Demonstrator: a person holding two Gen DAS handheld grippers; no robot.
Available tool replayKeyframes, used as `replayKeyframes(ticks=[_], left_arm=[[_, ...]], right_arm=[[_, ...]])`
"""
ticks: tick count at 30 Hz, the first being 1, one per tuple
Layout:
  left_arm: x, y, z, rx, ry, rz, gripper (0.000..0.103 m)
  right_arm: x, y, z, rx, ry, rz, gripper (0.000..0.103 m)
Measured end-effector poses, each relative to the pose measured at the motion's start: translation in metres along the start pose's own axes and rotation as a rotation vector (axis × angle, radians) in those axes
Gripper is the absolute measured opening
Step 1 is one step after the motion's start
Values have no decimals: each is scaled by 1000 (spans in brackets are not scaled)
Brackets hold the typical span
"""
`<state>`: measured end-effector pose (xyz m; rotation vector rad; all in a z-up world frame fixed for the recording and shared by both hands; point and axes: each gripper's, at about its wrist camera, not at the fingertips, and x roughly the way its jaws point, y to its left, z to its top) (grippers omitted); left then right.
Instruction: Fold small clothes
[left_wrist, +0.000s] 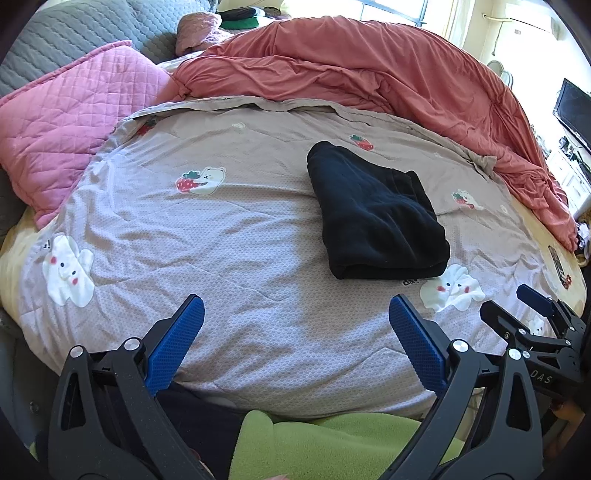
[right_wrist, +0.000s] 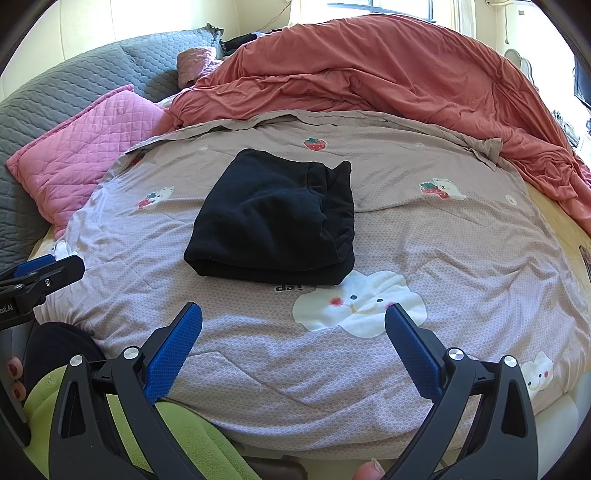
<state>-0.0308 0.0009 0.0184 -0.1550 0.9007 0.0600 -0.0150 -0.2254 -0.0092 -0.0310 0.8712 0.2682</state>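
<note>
Both tools hang low over the near edge of the bed, each with its blue-padded fingers spread wide and nothing between them. Left tool (left_wrist: 295, 339) points over bare quilt; right tool (right_wrist: 293, 347) points at a white cloud print (right_wrist: 360, 304) on the same cover.

Going left to right: a grey quilted headboard (left_wrist: 74, 33) curves along the far left, with a pink quilted pillow (left_wrist: 70, 125) leaning against it and overlapping the left edge of the printed quilt (left_wrist: 229, 236). That quilt, pale mauve with bears, strawberries and clouds, covers the middle of the bed and lies wrinkled but fairly flat. Behind it and wrapping round to the right, a rust-orange duvet (left_wrist: 388, 74) is bunched in a long ridge. At the far right a dark screen (left_wrist: 572, 110) stands beyond the bed. Under the tools, a green fleece (left_wrist: 332, 443) lies at the bed's near side, and painted toes (right_wrist: 14, 380) show at the lower left of the right wrist view.

The black garment (right_wrist: 273, 218) lies folded into a thick, rough rectangle on the quilt, its near folded edge just beside the cloud print. It sits ahead and to the right of the left tool, and ahead, slightly left, of the right tool, apart from both. Nothing lies between either tool and the garment except open quilt.
</note>
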Motion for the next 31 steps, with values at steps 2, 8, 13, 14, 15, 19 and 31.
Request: replayKeyframes(ticks=[2,8,13,14,15,19,31], left_arm=[[0,0,0,-4,0,0,94],[1,-1,-2,-2,6,12,94],[3,-3,-4,11,14,25,94],[3,-3,-4,11,18,21,94],[4,-2,-4,7,23,18,94],[7,6,-3,-32,40,4,94],[42,118,18,-205,88,274,94]], right_arm=[[0,0,0,1,0,0,99],[1,-1,0,6,2,-2,99],[1,-7,-2,40,3,-9,99],[0,-10,-1,52,1,-13,99],[-1,-15,-1,69,-5,-21,99],[-6,-45,-5,153,-25,-72,99],[-42,-319,-152,732,55,-757,99]])
